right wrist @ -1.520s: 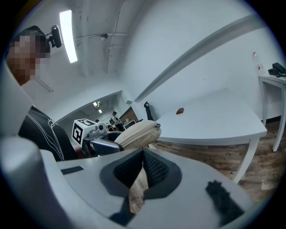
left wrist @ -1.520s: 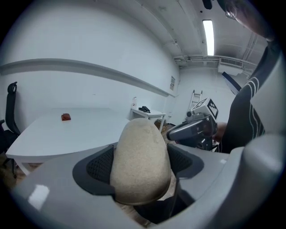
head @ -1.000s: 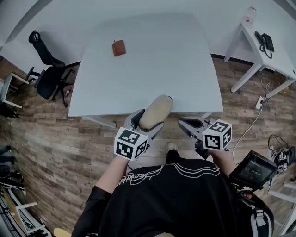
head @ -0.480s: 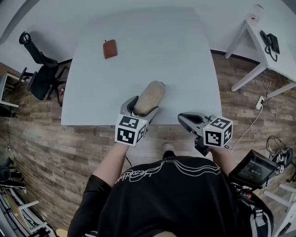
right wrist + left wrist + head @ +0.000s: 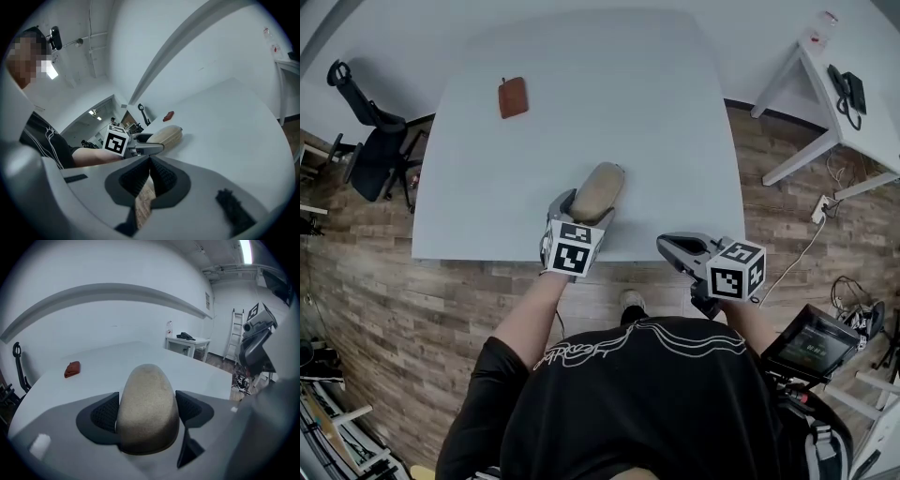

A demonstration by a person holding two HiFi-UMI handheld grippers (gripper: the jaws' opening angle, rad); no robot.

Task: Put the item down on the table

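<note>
A beige oval item (image 5: pixel 598 190) sits between the jaws of my left gripper (image 5: pixel 586 208), which is shut on it. Its rounded end (image 5: pixel 147 401) sticks out past the pads. It is held over the white table (image 5: pixel 656 112), just inside the near edge. I cannot tell whether it touches the top. My right gripper (image 5: pixel 666 247) hangs shut and empty off the table's front edge, to the right of the left one. Its pads (image 5: pixel 161 176) meet at their tips. The right gripper view shows the item (image 5: pixel 166 135) low over the table.
A small brown pouch (image 5: pixel 513 97) lies at the table's far left. A black office chair (image 5: pixel 366 141) stands left of the table. A second white desk (image 5: pixel 862 117) with a black phone (image 5: pixel 847 89) is at the right. Cables and a screen (image 5: pixel 811 347) are near my right side.
My left gripper has carried the item forward from in front of the table to over its near edge. The right gripper has stayed about where it was.
</note>
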